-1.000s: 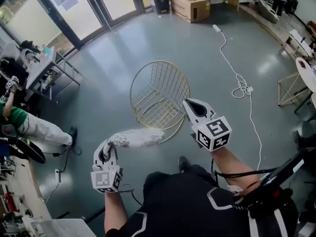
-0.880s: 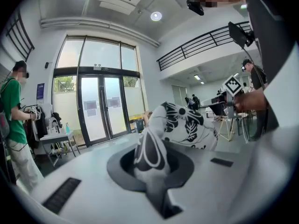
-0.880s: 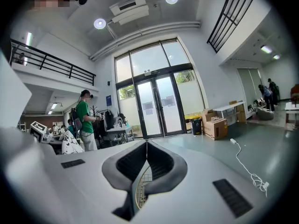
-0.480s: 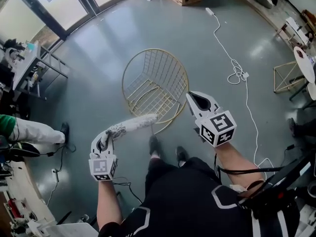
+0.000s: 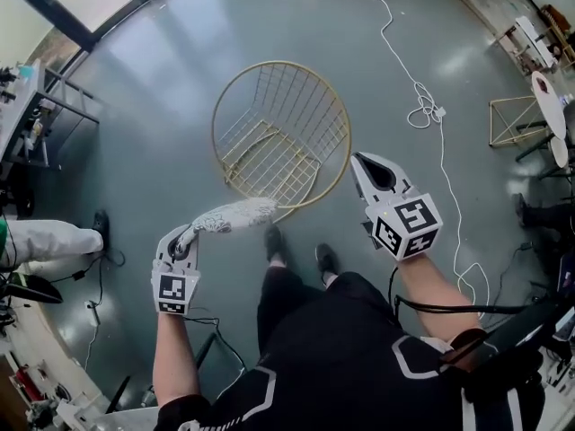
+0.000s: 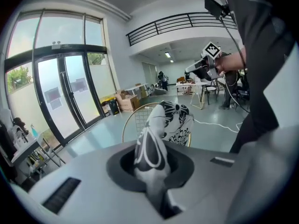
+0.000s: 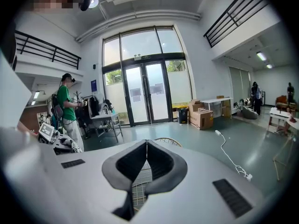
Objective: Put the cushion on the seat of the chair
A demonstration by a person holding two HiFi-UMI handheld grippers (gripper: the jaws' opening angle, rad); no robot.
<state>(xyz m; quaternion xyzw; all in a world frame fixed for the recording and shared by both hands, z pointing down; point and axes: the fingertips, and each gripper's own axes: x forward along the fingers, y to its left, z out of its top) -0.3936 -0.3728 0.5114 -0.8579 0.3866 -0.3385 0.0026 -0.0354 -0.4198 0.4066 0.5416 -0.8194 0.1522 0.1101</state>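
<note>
Head view, steeply down. Cushion point(image 5: 229, 215) held clear of the floor point(image 5: 153, 106), seen edge-on, reaching from the left tool point(image 5: 189, 233) toward the near rim of the chair point(image 5: 296, 106). Far end at the rim; touching or just short, cannot tell from above. Not yet on the seat point(image 5: 267, 162).

Left gripper view: patterned fabric bunched between the jaws, which are closed narrow on one edge of the cushion. Rest of the cushion flopping forward, the chair's wire rim showing behind it. Edge grip judged deliberate, since it leaves the bulk free to go over the rim and lie flat.

Right tool point(image 5: 363, 162) just beside the chair's right rim, apart from it. Right gripper view: jaws pressed together, nothing between them, only wire mesh visible past the tips. Judged as on standby, free to steady the light frame or press the cushion flat once down.

Chair standing on bare floor, seat on the side nearer the person, shoes point(image 5: 274, 241) just short of the front edge. White cable point(image 5: 422, 106) well off to the right, no obstacle.

Step in hand, as judged: carrying in, roughly midway. Next, probably: raise the far end over the front rim, lower onto the seat mesh, release. Risk: limp cushion snagging on the rim or folding under itself.
</note>
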